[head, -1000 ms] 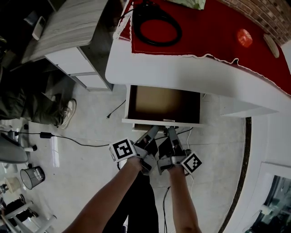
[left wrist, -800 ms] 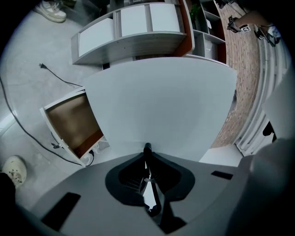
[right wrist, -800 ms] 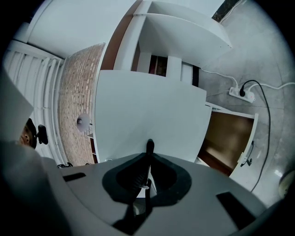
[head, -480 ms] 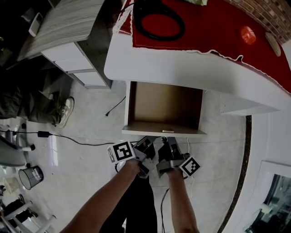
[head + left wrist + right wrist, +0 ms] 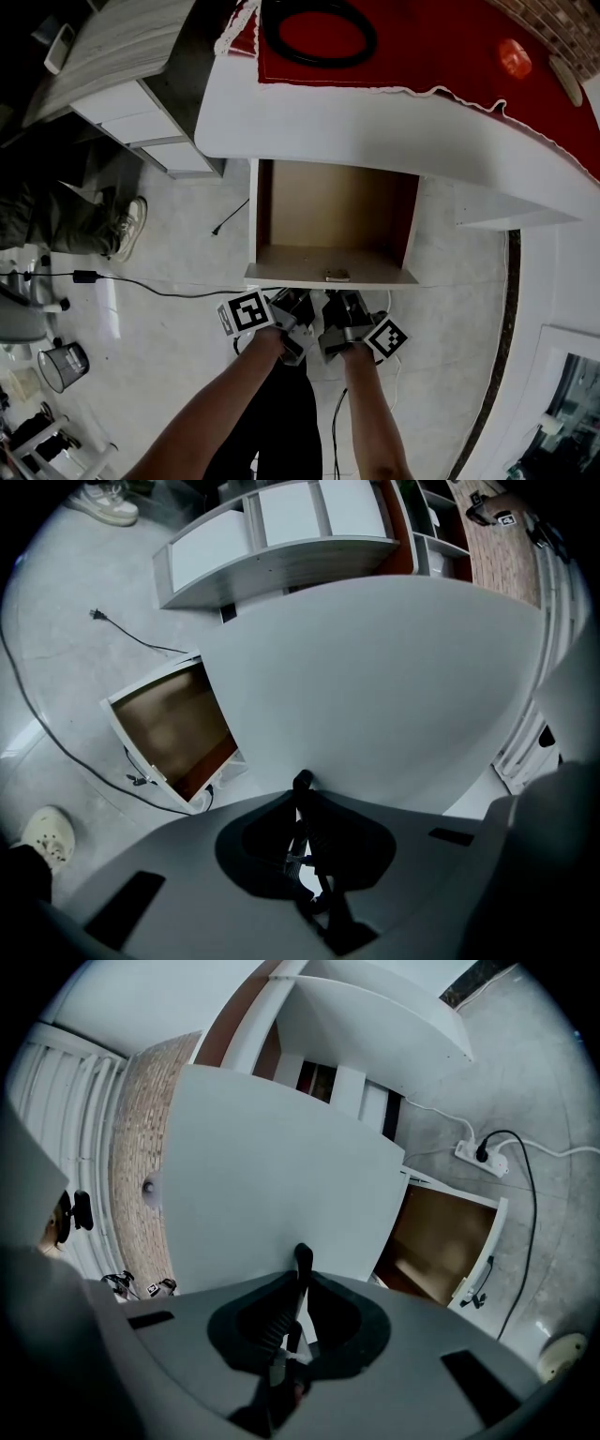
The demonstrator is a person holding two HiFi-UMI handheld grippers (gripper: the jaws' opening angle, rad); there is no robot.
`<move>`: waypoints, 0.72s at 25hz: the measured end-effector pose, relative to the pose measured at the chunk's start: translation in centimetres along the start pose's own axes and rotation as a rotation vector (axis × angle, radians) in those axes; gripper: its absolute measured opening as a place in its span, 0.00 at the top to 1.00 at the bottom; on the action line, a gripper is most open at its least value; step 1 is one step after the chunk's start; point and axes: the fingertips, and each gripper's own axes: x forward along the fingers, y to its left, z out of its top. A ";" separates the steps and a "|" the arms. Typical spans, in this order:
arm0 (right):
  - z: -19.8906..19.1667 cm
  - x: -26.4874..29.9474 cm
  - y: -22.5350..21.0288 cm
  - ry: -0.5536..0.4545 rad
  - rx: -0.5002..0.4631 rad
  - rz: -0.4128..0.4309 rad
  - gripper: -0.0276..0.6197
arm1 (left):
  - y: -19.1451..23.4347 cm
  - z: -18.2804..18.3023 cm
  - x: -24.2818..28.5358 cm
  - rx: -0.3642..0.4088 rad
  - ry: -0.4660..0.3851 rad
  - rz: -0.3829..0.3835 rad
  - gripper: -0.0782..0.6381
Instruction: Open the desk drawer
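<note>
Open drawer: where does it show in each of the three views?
Head view: drawer at centre, jutting out from under the white desk.
Left gripper view: drawer left of centre, its far part hidden by the desk.
Right gripper view: drawer right of centre, beside the desk's edge.
Shared landmark: the white desk.

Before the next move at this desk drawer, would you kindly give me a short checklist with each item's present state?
1. Drawer pulled out from under the desk: ok, its brown bottom shows.
2. Left tool off the handle: ok, jaws together on nothing.
3. Right tool off the handle: ok, jaws together on nothing.
4. Long floor cable apart from the drawer: ok, it lies to the left.
5. Drawer at its full stop: cannot tell.
</note>
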 end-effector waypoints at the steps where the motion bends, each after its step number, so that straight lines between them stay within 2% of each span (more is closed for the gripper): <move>1: 0.0 0.0 0.1 -0.003 -0.004 0.008 0.90 | 0.0 0.0 0.1 0.006 0.000 -0.004 0.84; 6: 0.1 0.2 0.3 -0.007 -0.022 0.035 0.90 | 0.0 0.0 0.0 0.013 -0.013 -0.006 0.84; 10: -0.5 0.0 0.2 0.019 -0.054 0.004 0.89 | 0.4 -0.1 -0.5 0.032 -0.025 0.019 0.84; 15: -0.7 -0.1 0.4 0.003 -0.087 -0.026 0.89 | 0.5 -0.6 -1.2 0.083 0.020 0.060 0.84; 18: -0.7 -0.5 0.5 -0.007 -0.096 -0.048 0.88 | 0.5 -1.1 -1.9 0.089 0.037 0.076 0.84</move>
